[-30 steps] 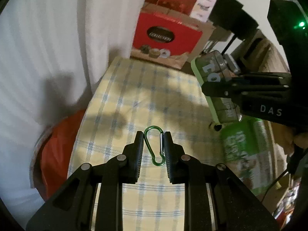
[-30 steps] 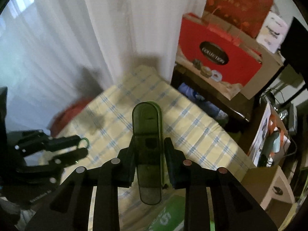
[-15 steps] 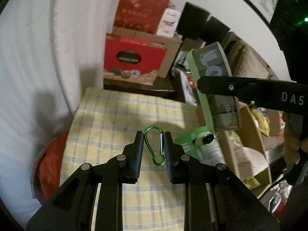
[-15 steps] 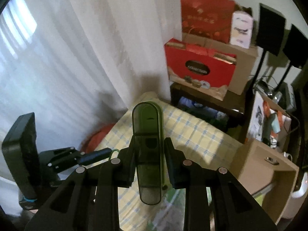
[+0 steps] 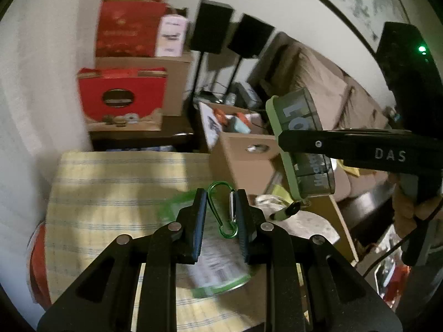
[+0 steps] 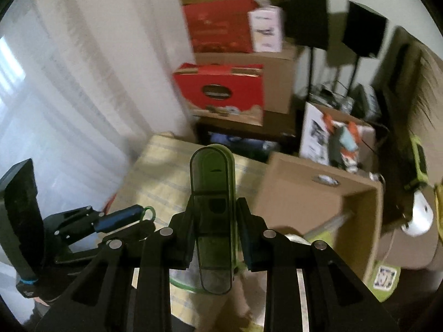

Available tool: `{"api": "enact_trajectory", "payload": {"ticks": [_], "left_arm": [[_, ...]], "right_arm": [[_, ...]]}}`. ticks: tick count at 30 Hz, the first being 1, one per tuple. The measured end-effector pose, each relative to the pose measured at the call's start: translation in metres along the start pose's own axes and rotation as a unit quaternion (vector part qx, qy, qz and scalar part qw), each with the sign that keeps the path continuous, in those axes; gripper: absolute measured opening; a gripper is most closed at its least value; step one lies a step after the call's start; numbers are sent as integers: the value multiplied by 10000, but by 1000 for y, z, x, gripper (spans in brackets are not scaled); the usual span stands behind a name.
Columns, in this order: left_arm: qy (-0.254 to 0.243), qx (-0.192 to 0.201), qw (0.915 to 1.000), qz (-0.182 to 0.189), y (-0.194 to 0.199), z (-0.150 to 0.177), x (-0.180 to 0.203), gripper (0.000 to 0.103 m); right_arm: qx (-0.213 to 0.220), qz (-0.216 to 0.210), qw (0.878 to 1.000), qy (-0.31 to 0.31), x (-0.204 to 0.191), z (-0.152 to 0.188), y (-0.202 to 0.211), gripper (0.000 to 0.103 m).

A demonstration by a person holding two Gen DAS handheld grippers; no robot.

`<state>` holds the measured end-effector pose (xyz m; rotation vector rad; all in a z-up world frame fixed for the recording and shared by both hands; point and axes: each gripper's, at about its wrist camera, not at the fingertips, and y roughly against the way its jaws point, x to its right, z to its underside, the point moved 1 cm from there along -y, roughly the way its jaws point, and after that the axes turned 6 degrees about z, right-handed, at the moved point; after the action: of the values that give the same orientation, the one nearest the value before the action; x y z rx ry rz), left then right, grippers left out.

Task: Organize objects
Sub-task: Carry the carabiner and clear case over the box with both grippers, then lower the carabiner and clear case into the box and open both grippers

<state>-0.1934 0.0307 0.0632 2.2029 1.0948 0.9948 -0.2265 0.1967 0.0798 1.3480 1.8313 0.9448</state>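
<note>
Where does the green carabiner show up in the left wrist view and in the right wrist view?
Left wrist: the carabiner sits low and centre, clamped between the left claw fingers.
Right wrist: only its green loop shows, at lower left, poking past the left claw's tip.
Shared landmark: the red box with the dark oval label, behind the checked cloth.

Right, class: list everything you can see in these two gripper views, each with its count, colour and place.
carabiner: one, green, clamped in left gripper.
pill organiser: one, smoky green, clamped in right gripper.
tablecloth: one, yellow check, below both grippers.
cardboard box: one, brown, open, right of the tablecloth.
gift box: one, red, behind the tablecloth.
speakers: two, black, against the far wall.
left gripper: black, shut.
right gripper: black, shut.
</note>
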Motion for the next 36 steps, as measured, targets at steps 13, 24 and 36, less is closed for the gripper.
{"api": "enact_trajectory", "payload": {"ticks": [13,24,36], "left_arm": [[-413,-733,9956,402,-85,31,90,20],[-598,-1341,9883,402,-130,75,120,20],[-733,-1747,9818,140,-155,104,125,20]], "right_arm": [[-645,392,9945,-733,96,76,-25,27],[-1357,605,9858,-778,121,141,-71,27],[-1581,899,9807,-721,123,170,-88,27]]}}
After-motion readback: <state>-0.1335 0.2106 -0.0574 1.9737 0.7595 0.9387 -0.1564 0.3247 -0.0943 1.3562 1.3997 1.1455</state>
